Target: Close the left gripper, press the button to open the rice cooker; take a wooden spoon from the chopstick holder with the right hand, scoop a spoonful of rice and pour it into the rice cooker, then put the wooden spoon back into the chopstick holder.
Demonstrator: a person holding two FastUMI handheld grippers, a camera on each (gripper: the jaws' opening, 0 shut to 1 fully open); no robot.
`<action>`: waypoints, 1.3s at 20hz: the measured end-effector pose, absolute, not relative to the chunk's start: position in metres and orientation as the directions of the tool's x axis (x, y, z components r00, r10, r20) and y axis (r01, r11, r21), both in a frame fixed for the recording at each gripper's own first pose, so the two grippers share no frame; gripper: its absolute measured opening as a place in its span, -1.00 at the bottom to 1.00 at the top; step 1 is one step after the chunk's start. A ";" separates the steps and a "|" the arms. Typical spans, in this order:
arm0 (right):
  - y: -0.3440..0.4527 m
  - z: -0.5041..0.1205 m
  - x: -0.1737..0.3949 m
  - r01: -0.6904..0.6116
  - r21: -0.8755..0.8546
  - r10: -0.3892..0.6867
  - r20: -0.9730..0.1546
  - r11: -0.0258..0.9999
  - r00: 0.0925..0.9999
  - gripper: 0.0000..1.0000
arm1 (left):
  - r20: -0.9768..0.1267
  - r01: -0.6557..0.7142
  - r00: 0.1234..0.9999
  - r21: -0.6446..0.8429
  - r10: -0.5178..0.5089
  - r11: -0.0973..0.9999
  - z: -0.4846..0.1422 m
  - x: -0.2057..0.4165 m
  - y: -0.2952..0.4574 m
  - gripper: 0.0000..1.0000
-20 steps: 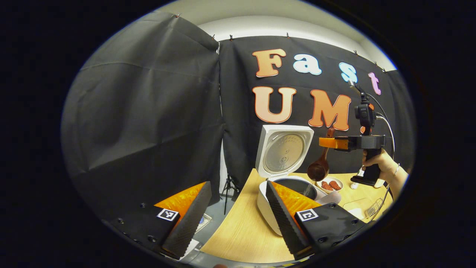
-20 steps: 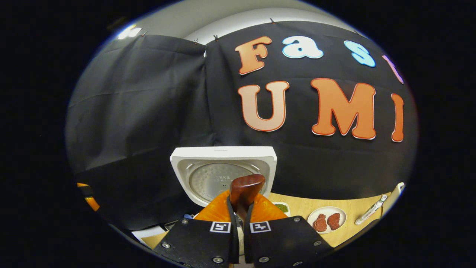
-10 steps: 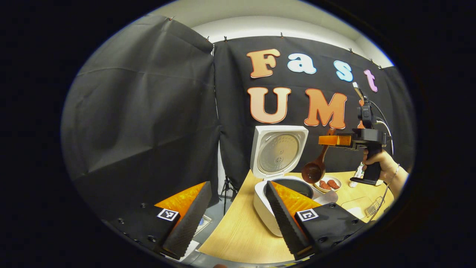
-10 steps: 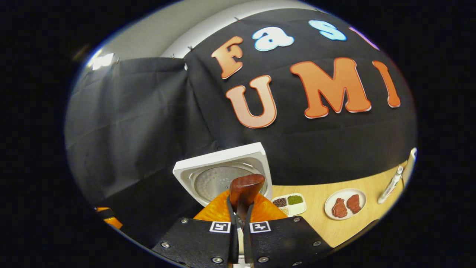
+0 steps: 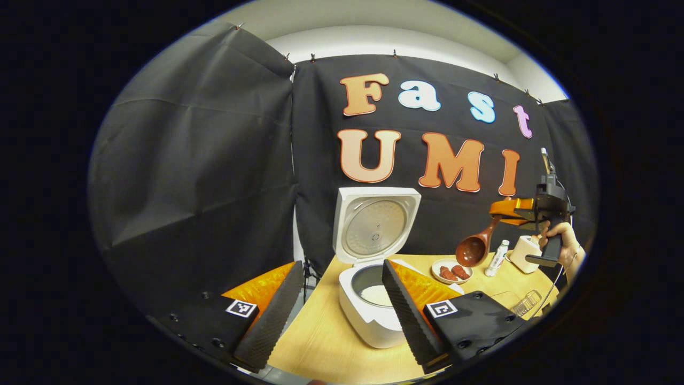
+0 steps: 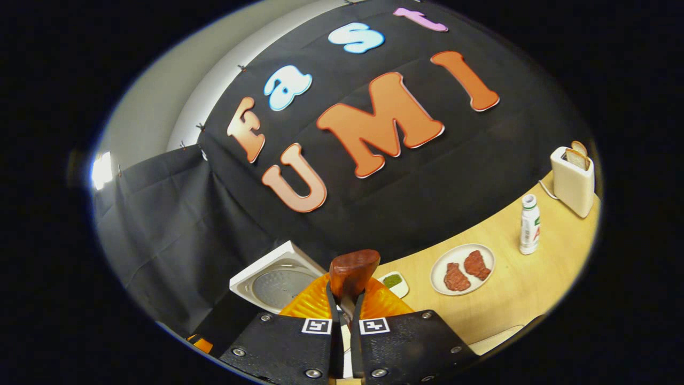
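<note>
Spoon [image 5: 475, 246] swung right, clear of rice cooker [image 5: 368, 315] rim, right tool [image 6: 344, 310] clamped

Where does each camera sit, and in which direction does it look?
Left gripper view: rides on the left tongs, open, low at the table's near edge; faces the open rice cooker and the booth wall, with the right tongs and a hand farther off.
Right gripper view: rides on the right tongs, shut on the wooden spoon; tilted, above the table.
Shared: rice cooker, meat plate, bottle, toaster.
</note>
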State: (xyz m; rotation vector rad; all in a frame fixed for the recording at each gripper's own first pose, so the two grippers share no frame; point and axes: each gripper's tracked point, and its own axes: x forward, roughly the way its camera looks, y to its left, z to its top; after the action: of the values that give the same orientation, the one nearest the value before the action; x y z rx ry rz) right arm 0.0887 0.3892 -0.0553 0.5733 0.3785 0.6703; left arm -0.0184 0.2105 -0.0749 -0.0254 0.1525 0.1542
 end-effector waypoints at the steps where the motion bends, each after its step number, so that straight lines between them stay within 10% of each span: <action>1: 0.368 -0.057 0.092 -0.449 0.616 0.653 -0.145 0.647 0.743 -0.90 | -0.150 -0.149 0.978 -0.017 0.145 0.989 -0.073 -0.015 0.205 1.00; 26: 0.057 -0.193 0.079 -0.003 0.587 0.258 -0.350 0.809 0.900 -0.91 | -0.125 -0.062 0.990 -0.016 0.060 0.998 -0.054 0.018 0.119 0.98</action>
State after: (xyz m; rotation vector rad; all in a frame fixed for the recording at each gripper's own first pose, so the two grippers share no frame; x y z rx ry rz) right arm 0.0790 0.0572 -0.1928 0.6163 0.4342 0.1446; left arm 0.0180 0.1193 -0.0544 -0.0201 0.1246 0.0612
